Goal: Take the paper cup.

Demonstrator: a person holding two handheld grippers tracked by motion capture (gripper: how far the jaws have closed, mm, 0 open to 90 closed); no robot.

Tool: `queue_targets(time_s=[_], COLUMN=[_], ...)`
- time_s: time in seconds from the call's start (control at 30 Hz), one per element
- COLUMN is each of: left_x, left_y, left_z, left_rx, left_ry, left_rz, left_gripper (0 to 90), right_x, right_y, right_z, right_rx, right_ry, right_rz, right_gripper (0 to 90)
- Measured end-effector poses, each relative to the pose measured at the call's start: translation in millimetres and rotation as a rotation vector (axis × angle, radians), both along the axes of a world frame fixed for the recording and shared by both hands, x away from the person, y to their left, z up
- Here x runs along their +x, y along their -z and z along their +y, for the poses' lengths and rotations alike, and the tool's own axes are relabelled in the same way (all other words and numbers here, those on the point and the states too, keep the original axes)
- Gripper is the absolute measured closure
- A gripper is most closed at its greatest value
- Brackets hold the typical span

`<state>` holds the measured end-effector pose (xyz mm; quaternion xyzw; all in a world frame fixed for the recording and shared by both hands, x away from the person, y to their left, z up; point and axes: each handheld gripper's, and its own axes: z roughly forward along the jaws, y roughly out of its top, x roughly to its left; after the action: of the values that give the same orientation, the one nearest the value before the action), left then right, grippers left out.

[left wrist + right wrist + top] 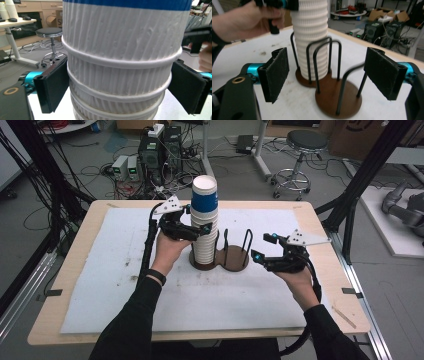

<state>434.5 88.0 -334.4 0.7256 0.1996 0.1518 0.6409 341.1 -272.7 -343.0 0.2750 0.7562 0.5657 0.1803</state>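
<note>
One stack (pixel 204 225) fills the holder's (pixel 235 262) left ring near mid-table, clamped by the left gripper (pixel 202 231); right gripper (pixel 261 254) gapes empty, unstacking hardly begun.

Black sleeves, a black wristband (pixel 156 276), and each black tool carries teal accents, a grey three-cornered plate and a black cable.

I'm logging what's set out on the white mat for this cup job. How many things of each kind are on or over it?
Stack of ribbed paper cups: 1 (cups in it too close to count)
Brown two-ring cup holder: 1
Handheld grippers: 2, the left gripper and the right gripper
Total: 4
</note>
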Motion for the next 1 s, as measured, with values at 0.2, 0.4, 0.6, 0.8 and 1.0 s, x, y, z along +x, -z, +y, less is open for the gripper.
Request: queue_targets(time_s=[0.2, 0.4, 0.6, 0.8, 1.0], left_x=[-0.4, -0.2, -0.3, 0.0, 0.1], left_y=[-0.5, -0.1, -0.2, -0.1, -0.1], left_z=[0.7, -0.2, 0.1, -0.1, 0.1], left_rx=[0.004, 0.002, 0.002, 0.0, 0.001], left_ry=[0.0, -0.003, -0.002, -0.003, -0.002], left_rz=[0.002, -0.001, 0.0, 0.0, 0.001], left_gripper=[10.7, 10.7, 10.7, 10.8, 10.8], right_x=[14.8, 30.1, 43.5, 54.7, 63.4], right_y=[-31.0, -56.6, -83.3, -107.5, -116.9], right_z=[13.6, 30.3, 52.6, 77.5, 95.7], right_rx=[0.014, 0.038, 0.044, 0.043, 0.037], right_ry=[-0.017, -0.035, -0.054, -0.078, -0.083], right_rz=[-0.032, -0.055, -0.082, -0.099, -0.093], right_gripper=[20.8, 20.8, 20.9, 20.9, 20.9])
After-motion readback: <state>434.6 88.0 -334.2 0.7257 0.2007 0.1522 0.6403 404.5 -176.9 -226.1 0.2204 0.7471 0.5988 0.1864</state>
